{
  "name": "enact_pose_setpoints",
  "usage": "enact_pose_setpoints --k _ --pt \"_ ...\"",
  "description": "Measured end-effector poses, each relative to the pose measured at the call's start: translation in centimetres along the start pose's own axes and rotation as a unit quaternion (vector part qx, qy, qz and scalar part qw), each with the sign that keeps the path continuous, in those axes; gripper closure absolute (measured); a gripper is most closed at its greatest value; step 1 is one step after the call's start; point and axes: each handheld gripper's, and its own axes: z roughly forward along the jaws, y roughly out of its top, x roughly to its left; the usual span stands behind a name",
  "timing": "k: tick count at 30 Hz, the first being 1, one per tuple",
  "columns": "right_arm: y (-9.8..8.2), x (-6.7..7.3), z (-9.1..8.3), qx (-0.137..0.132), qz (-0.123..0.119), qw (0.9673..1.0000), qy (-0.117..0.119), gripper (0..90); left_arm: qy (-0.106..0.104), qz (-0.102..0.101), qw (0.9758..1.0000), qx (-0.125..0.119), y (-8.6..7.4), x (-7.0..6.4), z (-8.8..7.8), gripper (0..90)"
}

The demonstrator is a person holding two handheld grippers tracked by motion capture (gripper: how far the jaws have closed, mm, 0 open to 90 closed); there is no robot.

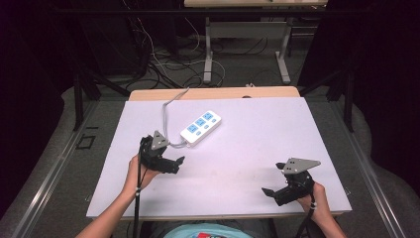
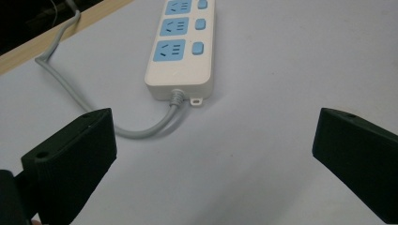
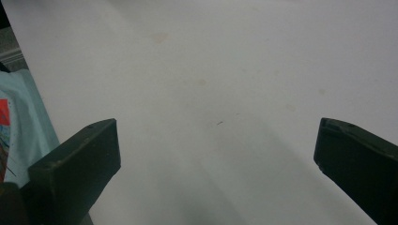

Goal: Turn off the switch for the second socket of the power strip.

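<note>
bright table, dark surroundings

in the high view the white table [image 1: 257, 129] is evenly lit from above while the room around it falls to near black. shadows are soft and short. the picture is slightly soft and grainy. in the left gripper view the power strip [image 2: 180, 51] is sharp; the near black jaws are blurred. the right gripper view is dimmer, with a faint grey shadow between its jaws.

1. Power strip [image 1: 200, 127]: white plastic body with three blue sockets in a row, each with a small blue switch beside it; a mounting tab at the cord end. It lies flat and face up on the white counter [image 1: 257, 139], set at a slant.
2. Cord [image 2: 61, 79]: grey, leaves the strip's near end, curves, then runs to the counter's far edge.
</note>
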Motion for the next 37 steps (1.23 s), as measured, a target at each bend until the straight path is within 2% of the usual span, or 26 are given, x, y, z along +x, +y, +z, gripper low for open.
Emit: enact_pose_setpoints --k 4,5,9,10,16,18,20,21,26,28,29,30,32,33,34,37 --pt "0.0 0.0 0.0 0.0 0.0 1.0 -0.001 0.2 0.005 0.007 1.0 -0.002 -1.0 -0.2 -1.1 0.0" --pt "0.0 0.0 0.0 0.0 0.001 1.0 -0.002 0.2 0.012 0.009 0.9999 -0.002 -1.3 -0.2 -1.4 0.0" --pt "0.0 0.1 0.0 0.0 0.001 1.0 -0.001 0.2 0.013 -0.001 0.9999 -0.003 -2.5 -0.3 -2.1 0.0" --pt "0.0 0.0 0.0 0.0 0.0 1.0 -0.001 0.2 0.018 0.006 0.9998 -0.003 -2.7 -0.2 -2.3 0.0" --pt "0.0 0.1 0.0 0.002 0.0 1.0 0.0 0.2 0.012 0.0 0.9999 0.003 -4.3 -0.7 -3.0 0.0" --pt "0.0 0.0 0.0 0.001 -0.002 1.0 0.002 0.2 0.014 0.005 0.9999 0.001 -4.7 -0.8 -3.2 0.0" --pt "0.0 0.1 0.0 0.002 0.0 1.0 0.0 0.2 0.01 -0.003 0.9999 -0.003 -5.1 -1.1 -3.4 0.0" --pt "0.0 0.1 0.0 0.001 0.0 1.0 -0.002 0.2 0.012 0.0 0.9999 -0.004 -5.2 -1.2 -3.6 0.0" --pt "0.0 0.1 0.0 0.0 -0.003 1.0 -0.003 0.3 0.0 -0.003 1.0 -0.008 -6.1 -1.7 -4.0 0.0" --pt "0.0 0.1 0.0 0.001 0.0 1.0 -0.003 0.3 0.003 0.003 0.9999 -0.01 -6.3 -1.8 -4.3 0.0" --pt "0.0 0.1 0.0 0.001 -0.001 1.0 -0.003 0.2 -0.002 -0.004 0.9999 -0.01 -6.5 -2.0 -4.4 0.0" --pt "0.0 0.1 0.0 0.001 -0.001 1.0 -0.003 0.2 -0.001 0.001 0.9999 -0.011 -6.7 -2.0 -4.5 0.0" --pt "0.0 0.1 0.1 -0.001 -0.004 1.0 -0.001 0.3 -0.004 -0.005 0.9999 -0.01 -7.0 -2.2 -4.6 0.0" --pt "0.0 0.1 0.1 0.0 -0.001 1.0 -0.001 0.2 -0.002 0.0 1.0 -0.008 -7.0 -2.2 -4.7 0.0" --pt "0.0 0.1 0.1 0.0 -0.003 1.0 -0.003 0.2 -0.007 -0.005 0.9999 -0.005 -7.1 -2.2 -4.7 0.0" --pt "0.0 0.1 0.1 0.0 -0.006 1.0 0.001 0.2 -0.005 -0.004 0.9999 -0.008 -7.1 -1.9 -4.7 0.0"
